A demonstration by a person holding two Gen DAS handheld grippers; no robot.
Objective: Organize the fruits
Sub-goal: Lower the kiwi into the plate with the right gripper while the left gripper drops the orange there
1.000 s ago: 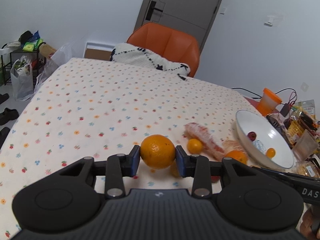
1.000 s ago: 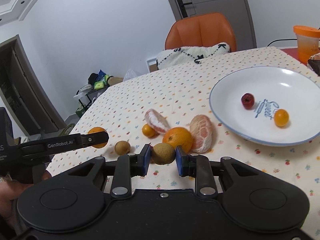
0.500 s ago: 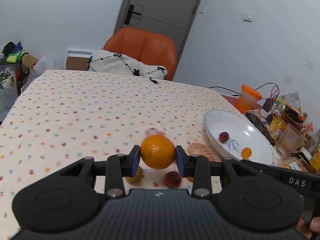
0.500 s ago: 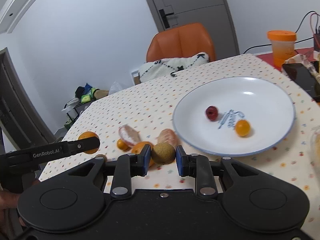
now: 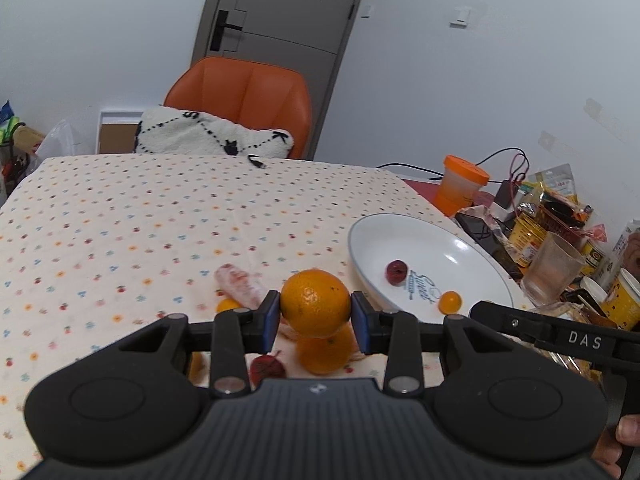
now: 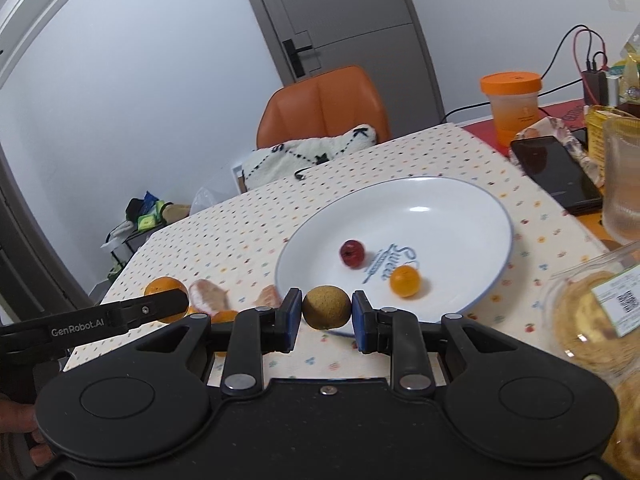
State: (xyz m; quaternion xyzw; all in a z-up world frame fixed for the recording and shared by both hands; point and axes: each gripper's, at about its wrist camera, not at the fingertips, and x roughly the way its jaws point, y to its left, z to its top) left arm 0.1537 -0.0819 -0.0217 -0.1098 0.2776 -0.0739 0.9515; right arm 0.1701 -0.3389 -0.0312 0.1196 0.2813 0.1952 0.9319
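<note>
A cream tablecloth (image 5: 120, 216) is showing small red, blue and orange dots at left. A white plate (image 6: 460, 208) with a thin blue rim is carrying dark lettering. An orange chair (image 5: 244, 100) is glowing upper centre.

a table covered by a cream tablecloth (image 5: 132, 216) printed with small coloured dots fills the middle of both views, and a white plate (image 6: 452, 204) sits on it toward the right of each frame. left of the plate, in the lower centre of the left wrist view, peeled citrus segments (image 5: 240, 284), a small orange fruit (image 5: 227, 305), a dark red fruit (image 5: 267, 366) and an orange (image 5: 325, 351) lie on the cloth close together. at the right edge, past the cloth, stand an orange-lidded cup (image 6: 513, 106), a black phone (image 6: 556, 170) lying flat, a clear glass (image 5: 554, 268) and packets too crowded to tell apart.
</note>
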